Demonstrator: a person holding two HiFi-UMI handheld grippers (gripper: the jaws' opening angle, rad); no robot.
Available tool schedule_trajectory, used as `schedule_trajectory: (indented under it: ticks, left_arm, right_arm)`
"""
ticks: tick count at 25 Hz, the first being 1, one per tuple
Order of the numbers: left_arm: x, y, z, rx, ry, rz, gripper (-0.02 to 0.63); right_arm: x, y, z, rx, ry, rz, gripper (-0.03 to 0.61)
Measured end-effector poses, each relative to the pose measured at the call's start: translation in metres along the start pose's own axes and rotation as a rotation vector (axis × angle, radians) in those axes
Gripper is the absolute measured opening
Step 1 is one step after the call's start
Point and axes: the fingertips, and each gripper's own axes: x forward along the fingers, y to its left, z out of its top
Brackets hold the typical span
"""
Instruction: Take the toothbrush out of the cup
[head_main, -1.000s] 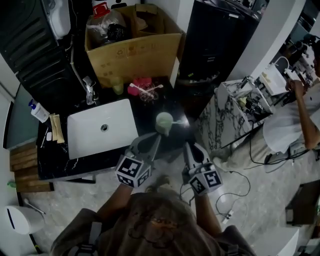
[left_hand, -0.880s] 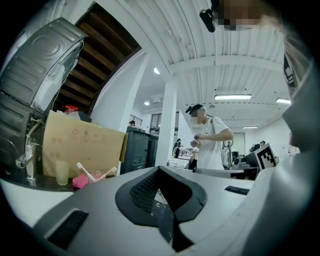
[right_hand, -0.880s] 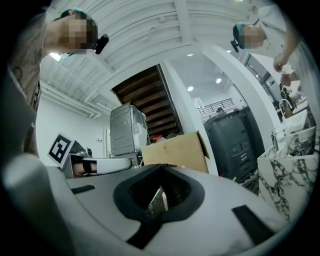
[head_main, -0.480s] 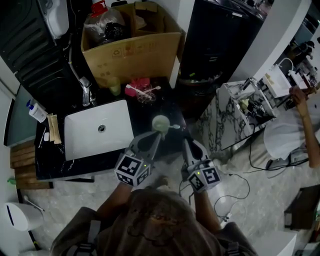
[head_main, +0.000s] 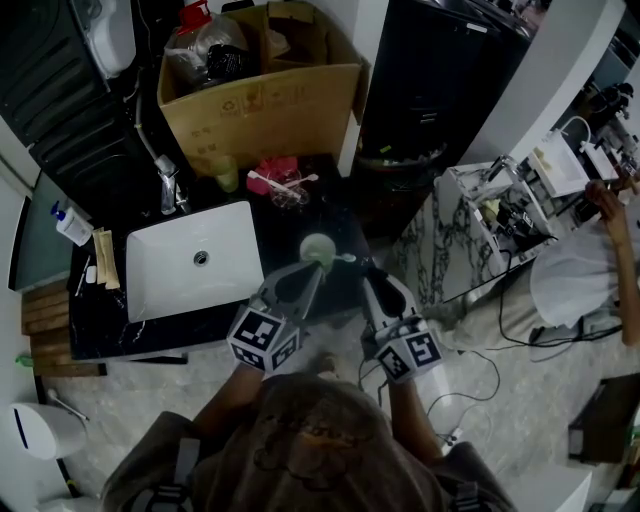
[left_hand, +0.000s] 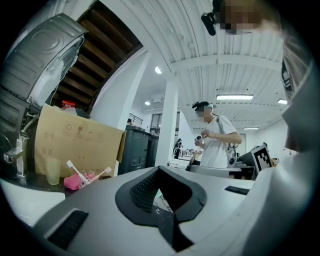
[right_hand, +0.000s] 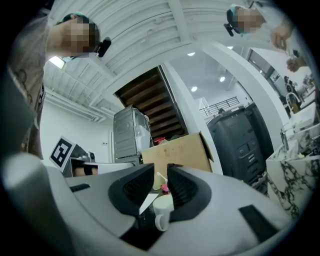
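right gripper (head_main: 368, 272) fingers opening, cup (head_main: 318, 249) seen through the gap, not gripped, on black surface (head_main: 283, 228); left gripper (head_main: 308, 274) fingers closed; white strip beside cup is maybe the toothbrush (right_hand: 147, 202)

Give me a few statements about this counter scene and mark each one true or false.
1. The cup stands on the black counter, to the right of the white sink. True.
2. The cardboard box sits inside the sink. False: it stands at the back, behind the sink.
3. The right gripper is clamped on the cup. False: its jaws are apart and opening; the cup shows ahead through the gap, and neither pad presses on it.
4. A person in a white shirt stands off to the right of the counter. True.
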Motion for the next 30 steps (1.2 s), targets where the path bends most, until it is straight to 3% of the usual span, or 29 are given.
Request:
schedule_trajectory:
  ticks: [3,6,30]
  left_arm:
    - [0.002,-0.001,0.000,-0.001,0.000,-0.001,0.002]
    - [0.003,0.000,0.000,-0.002,-0.001,-0.001,0.002]
    - [-0.001,0.013,-0.004,0.008,0.014,0.068,0.002]
  right_arm:
    - [0.002,0.003,0.002,-0.002,-0.004,0.031,0.102]
    - [0.005,0.005,-0.002,0.000,0.007,0.073,0.214]
    - [0.065,-0.028,-0.075,0.024,0.159,0.128,0.216]
